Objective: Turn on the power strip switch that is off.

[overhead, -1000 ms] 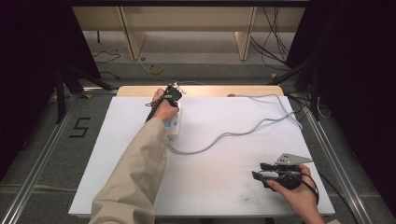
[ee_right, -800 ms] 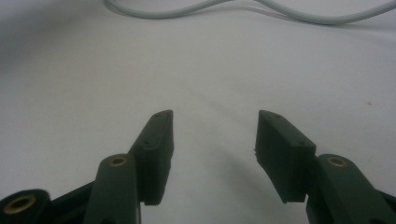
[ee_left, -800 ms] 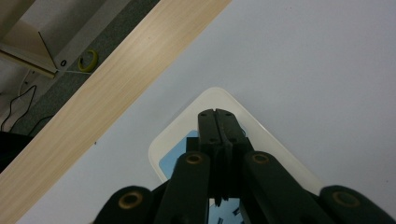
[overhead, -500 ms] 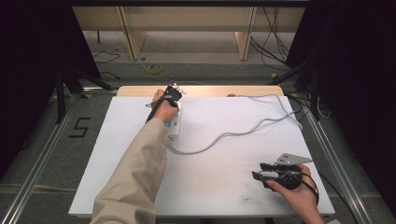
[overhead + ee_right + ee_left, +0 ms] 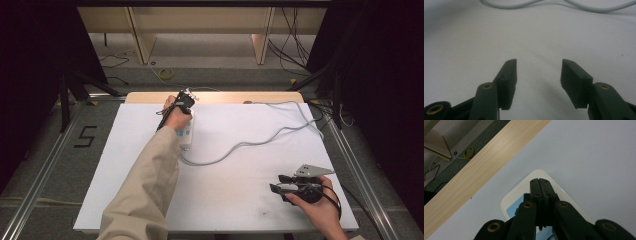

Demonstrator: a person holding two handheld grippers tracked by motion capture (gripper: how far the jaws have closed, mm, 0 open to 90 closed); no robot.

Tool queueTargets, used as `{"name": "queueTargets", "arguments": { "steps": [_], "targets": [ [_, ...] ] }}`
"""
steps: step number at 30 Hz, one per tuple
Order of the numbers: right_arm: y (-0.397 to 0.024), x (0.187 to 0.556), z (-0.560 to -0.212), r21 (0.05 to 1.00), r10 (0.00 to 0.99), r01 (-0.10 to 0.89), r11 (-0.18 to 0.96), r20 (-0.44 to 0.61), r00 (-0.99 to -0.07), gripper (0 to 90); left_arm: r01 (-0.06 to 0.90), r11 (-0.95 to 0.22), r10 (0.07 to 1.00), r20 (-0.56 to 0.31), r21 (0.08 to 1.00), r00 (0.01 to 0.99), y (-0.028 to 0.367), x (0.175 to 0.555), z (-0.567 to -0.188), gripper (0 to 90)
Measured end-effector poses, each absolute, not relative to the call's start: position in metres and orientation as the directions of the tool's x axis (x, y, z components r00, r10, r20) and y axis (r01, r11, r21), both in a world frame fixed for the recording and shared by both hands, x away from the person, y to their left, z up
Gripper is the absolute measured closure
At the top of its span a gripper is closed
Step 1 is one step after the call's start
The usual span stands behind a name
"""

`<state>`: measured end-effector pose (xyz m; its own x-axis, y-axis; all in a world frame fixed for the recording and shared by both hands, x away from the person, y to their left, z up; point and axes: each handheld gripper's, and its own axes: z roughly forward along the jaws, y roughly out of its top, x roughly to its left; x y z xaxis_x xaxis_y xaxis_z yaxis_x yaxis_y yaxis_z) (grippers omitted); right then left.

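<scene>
- Two grippers at work, seen from high view: left gripper (image 5: 183, 99) sits over the far end of a white power strip (image 5: 187, 134) near the table's (image 5: 235, 200) far edge, wooden strip (image 5: 220, 97) just beyond. Grey cable (image 5: 260, 140) runs from the strip's near end, loops across to the right & off the far right corner. Right gripper (image 5: 276, 184) rests near the front right corner, well apart from strip & cable.
- Left gripper view: jaws fully closed, pads pressed tog. w/ nothing between; tips hang over the strip's rounded end (image 5: 541, 173), blue panel (image 5: 514, 208) under them. Can't tell if tips touch it.
- Right gripper view: jaws wide apart, nothing held; bare table between, cable (image 5: 554, 5) across the top, far off.
- Judgement: looks like a press w/ closed tips, prob. on a switch. To do it well: keep jaws shut, come straight down, centre on the button, light push so the strip doesn't skid; right gripper could steady the strip's near end.
</scene>
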<state>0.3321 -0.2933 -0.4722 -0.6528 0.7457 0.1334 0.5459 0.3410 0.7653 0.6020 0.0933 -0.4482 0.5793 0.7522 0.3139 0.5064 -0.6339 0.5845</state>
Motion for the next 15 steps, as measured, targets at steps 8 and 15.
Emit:
{"name": "queueTargets", "arguments": {
  "steps": [8,15],
  "targets": [
    [-0.2933,0.3321,-0.4723,0.762,0.747,0.549,0.342,0.135,-0.652,47.8,0.511,-0.62,0.761,0.297,0.596,0.577,0.0908,0.6029,-0.451,89.8],
    [-0.2931,0.332,-0.4722,0.763,0.745,0.548,0.343,0.134,-0.653,47.8,0.515,-0.616,0.763,0.289,0.596,0.578,0.0905,0.6035,-0.4519,89.8]
  ]
}}
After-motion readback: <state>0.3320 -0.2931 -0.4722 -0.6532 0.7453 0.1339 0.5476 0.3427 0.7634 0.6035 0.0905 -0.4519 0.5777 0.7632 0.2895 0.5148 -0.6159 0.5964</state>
